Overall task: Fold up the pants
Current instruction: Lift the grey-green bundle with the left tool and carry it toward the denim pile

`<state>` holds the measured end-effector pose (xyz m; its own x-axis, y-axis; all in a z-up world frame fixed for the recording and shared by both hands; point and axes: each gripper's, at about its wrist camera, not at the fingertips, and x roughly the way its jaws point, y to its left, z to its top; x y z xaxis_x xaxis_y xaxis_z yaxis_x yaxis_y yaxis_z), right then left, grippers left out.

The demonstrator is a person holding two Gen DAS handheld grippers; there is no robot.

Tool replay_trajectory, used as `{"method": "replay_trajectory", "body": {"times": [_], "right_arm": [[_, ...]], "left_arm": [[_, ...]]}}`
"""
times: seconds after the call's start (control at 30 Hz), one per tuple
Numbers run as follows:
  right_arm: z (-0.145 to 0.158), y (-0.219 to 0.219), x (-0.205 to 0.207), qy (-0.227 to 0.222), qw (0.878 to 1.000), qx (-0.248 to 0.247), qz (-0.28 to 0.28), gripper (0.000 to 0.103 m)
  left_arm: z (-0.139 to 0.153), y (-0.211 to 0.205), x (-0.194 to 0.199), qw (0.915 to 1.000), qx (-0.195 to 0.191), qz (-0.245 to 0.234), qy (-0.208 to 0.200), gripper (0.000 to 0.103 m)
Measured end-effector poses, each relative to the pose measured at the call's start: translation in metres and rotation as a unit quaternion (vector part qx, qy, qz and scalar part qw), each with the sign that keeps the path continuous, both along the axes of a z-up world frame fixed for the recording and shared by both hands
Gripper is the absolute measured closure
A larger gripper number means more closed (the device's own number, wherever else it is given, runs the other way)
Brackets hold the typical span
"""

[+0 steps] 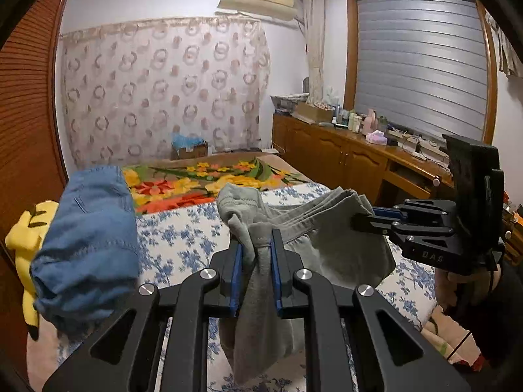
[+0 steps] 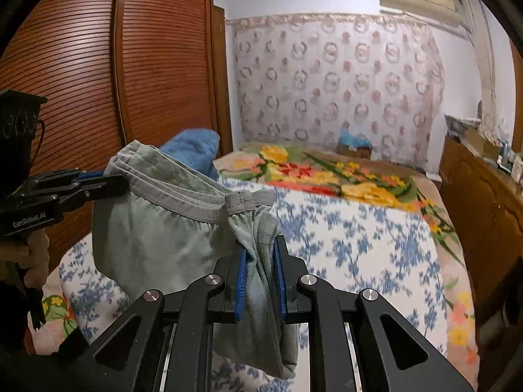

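Pants (image 1: 330, 228), grey, hang above the bed (image 1: 183, 235), stretched between both grippers: left gripper (image 1: 256, 245) pinches one waistband end, right gripper (image 2: 260, 254) is clamped on the other.

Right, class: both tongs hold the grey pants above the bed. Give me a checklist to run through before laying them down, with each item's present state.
1. Left tongs shut on the grey pants: ok.
2. Right tongs shut on them: ok.
3. Waistband pulled flat between the tongs: not ok, it sags and bunches.
4. Pants clear of the blue-flowered sheet: cannot tell, the lower part is hidden.
5. Blue garment out of the landing spot: ok, it lies off to the left.
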<state>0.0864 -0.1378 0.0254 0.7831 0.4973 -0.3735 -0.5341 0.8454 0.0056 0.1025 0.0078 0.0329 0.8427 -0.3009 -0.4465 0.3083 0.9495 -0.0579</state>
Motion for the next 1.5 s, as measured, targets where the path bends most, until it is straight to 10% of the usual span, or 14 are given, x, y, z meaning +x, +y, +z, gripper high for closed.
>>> {"method": "replay_trajectory", "body": {"times": [0.87,1.5], "right_arm": [[0.025,0.050,0.109,-0.052,0.994,-0.013,0.094,0.088],[0.037,0.155,0.247,-0.075,0.974,-0.081,0.197,0.088]], "left_arm": [[0.016,0.084,0.049,0.9956,-0.028,0.088,-0.019,0.089],[-0.010,0.181,0.071,0.9772,-0.083,0.195,-0.009,0.089]]}}
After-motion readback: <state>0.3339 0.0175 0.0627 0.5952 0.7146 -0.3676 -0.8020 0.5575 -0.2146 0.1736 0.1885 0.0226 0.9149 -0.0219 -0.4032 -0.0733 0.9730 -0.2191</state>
